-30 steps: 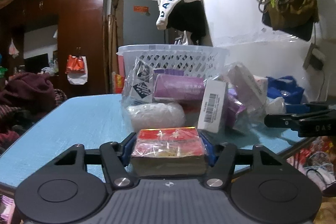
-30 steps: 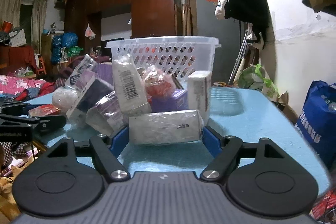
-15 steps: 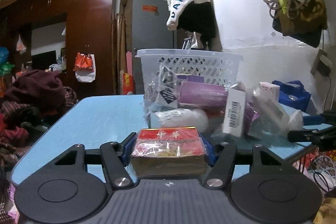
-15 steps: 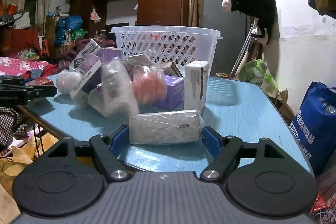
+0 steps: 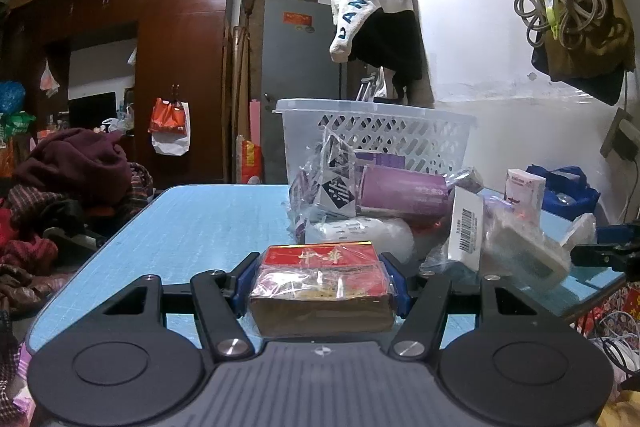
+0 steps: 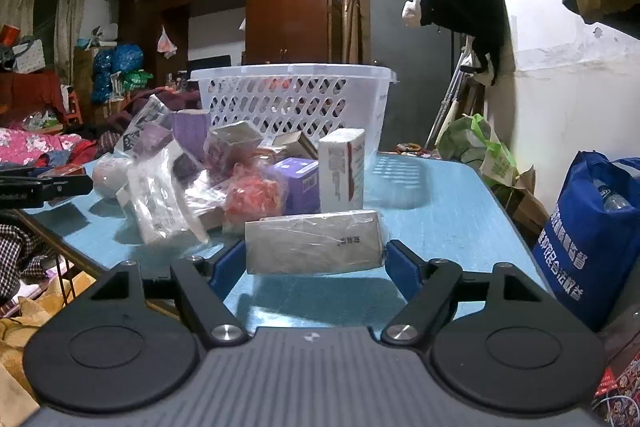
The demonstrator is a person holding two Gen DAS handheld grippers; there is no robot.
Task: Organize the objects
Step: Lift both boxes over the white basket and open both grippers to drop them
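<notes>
My left gripper (image 5: 320, 283) is shut on a red box wrapped in plastic (image 5: 320, 287), held above the near edge of the blue table (image 5: 192, 227). My right gripper (image 6: 314, 255) is shut on a grey wrapped box (image 6: 314, 247), held over the table's near edge (image 6: 432, 211). A pile of wrapped boxes and packets (image 5: 400, 203) lies in the middle of the table; it also shows in the right wrist view (image 6: 240, 171). A white perforated basket (image 5: 376, 135) stands behind the pile and shows in the right wrist view too (image 6: 296, 99).
The right gripper shows at the right edge of the left wrist view (image 5: 608, 251), the left one at the left edge of the right wrist view (image 6: 40, 187). A blue bag (image 6: 592, 227) stands right of the table. Clothes (image 5: 72, 179) are heaped to the left.
Both grippers have pulled back from the pile with their boxes still held. The pile and basket look smaller and farther away, and more of the table shows.
</notes>
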